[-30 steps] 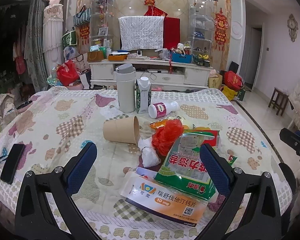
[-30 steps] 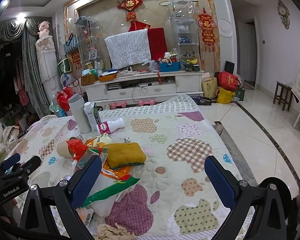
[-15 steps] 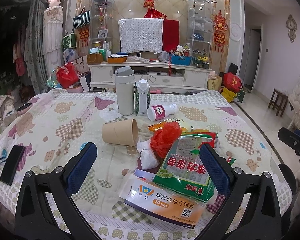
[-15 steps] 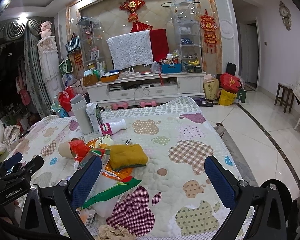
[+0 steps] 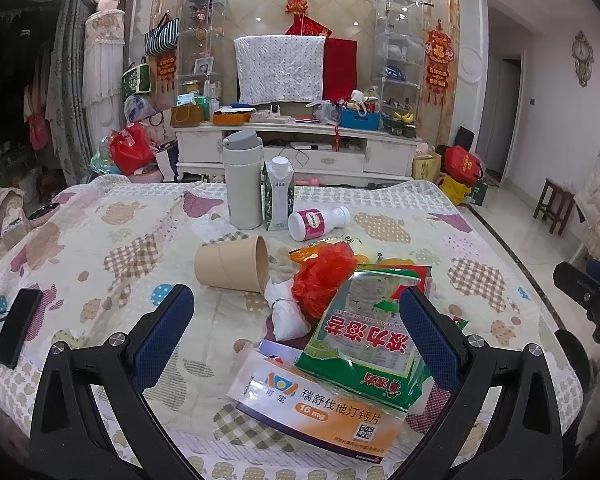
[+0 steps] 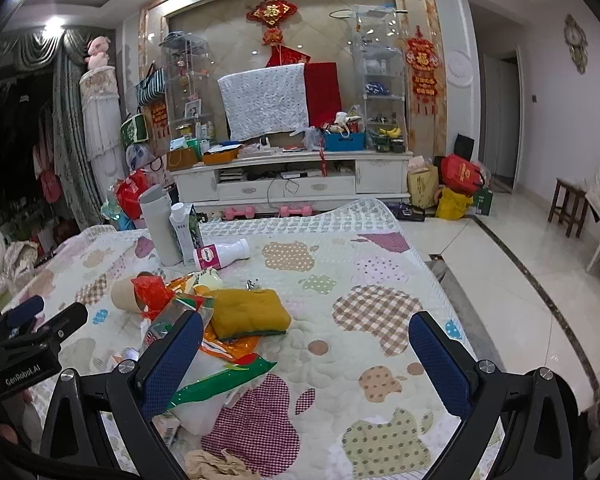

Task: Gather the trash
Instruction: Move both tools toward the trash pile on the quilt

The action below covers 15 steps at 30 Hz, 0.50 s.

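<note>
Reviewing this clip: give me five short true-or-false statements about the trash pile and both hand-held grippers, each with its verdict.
1. The brown paper cup lies on its side. True.
2. The left hand-held gripper is shut on the medicine box. False: its jaws stand wide open, holding nothing.
3. The white bottle with the pink label stands upright. False: it lies on its side.
4. The green packet overlaps the medicine box. True.
5. The right hand-held gripper holds the yellow cloth. False: it is open and empty, with the cloth lying beyond it on the quilt.
</note>
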{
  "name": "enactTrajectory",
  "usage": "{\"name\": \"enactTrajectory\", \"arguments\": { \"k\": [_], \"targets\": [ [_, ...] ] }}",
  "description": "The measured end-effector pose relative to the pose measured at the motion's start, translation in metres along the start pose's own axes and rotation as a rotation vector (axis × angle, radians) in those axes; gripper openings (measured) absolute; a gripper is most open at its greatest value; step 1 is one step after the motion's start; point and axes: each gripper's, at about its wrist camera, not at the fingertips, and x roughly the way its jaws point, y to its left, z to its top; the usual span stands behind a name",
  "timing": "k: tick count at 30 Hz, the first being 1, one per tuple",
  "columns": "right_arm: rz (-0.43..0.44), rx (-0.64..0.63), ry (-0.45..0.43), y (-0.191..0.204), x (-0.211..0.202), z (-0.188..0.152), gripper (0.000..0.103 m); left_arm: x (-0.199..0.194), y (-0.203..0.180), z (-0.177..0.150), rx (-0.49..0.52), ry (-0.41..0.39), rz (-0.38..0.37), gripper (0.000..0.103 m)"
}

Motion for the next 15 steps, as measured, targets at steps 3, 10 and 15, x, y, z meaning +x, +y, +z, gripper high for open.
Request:
{"name": "enactTrajectory", "arguments": {
  "k": [3,10,15],
  "targets": [
    [0.006,0.0,0.001,-0.0012,0.0003,-0.0011,0.102,0.0008,-0.0008,-0.0003,-0.001,0.001,0.0,0.102],
    [0.012,0.02,0.003,-0.0059,0.0014,-0.0039,0.102,0.0059,-0.0028,-0.0002,-0.009,0.012,-0.004,0.102],
    [0.026,0.032,0.029,-0.0092,0.0086,-0.0065,0.102,0.007,0.0012,-0.0015,-0.011,0.023,0.006,0.102]
  ]
}}
